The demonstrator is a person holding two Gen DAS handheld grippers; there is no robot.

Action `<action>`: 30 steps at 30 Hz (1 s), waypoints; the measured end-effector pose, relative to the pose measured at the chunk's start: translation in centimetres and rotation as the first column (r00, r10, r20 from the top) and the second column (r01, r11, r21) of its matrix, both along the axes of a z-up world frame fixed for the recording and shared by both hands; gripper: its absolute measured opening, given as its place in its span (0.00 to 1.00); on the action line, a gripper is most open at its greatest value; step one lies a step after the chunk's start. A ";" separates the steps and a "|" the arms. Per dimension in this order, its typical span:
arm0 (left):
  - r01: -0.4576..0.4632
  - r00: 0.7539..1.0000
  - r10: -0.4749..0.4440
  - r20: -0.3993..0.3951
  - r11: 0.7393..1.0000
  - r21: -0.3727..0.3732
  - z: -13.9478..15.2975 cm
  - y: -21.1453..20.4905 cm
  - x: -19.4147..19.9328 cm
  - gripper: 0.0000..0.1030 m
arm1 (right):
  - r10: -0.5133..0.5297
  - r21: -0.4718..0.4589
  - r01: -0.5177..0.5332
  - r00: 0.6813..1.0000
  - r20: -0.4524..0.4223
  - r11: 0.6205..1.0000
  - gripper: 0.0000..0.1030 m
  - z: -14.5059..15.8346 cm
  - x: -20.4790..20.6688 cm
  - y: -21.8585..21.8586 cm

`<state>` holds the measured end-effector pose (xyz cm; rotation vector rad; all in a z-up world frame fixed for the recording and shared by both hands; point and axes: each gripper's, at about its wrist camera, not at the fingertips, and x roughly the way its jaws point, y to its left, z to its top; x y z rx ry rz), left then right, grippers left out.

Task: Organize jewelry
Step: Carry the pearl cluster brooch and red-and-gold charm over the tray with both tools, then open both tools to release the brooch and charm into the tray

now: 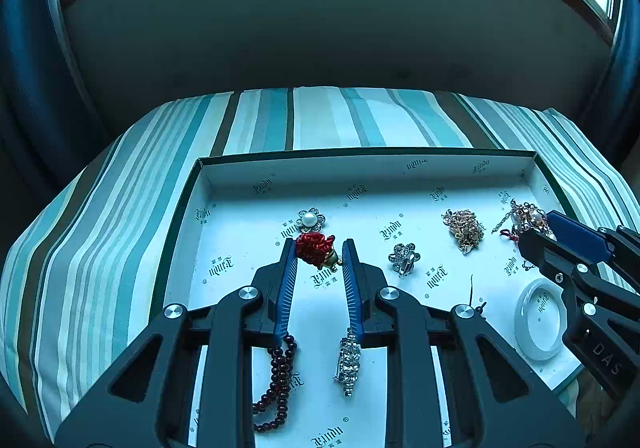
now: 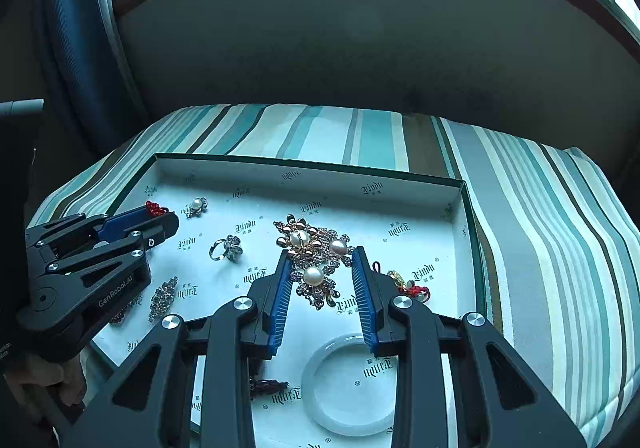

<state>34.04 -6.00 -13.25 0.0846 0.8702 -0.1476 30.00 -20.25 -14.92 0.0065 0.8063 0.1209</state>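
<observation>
Fig.: my left hand-held gripper [image 1: 319,252] wide around red knot charm [image 1: 315,249]; right hand-held gripper [image 2: 320,258] wide, straddling pearl brooch cluster [image 2: 314,260] in tray [image 2: 304,167].

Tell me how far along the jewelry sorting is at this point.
Early. Done: nothing visibly grouped; the pieces lie scattered loose in the box lid. In hand: nothing gripped; the left gripper has open jaws around the red knot charm, and the right gripper has open jaws around the pearl brooch cluster. Left: the white bangle, ring, bead strand.
</observation>
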 end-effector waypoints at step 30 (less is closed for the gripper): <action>0.002 1.000 -0.001 -0.023 1.000 0.029 -1.3 -0.7 1.0 0.26 | -0.033 -0.010 0.032 0.995 -0.095 0.999 0.31 -3.1 2.2 -0.1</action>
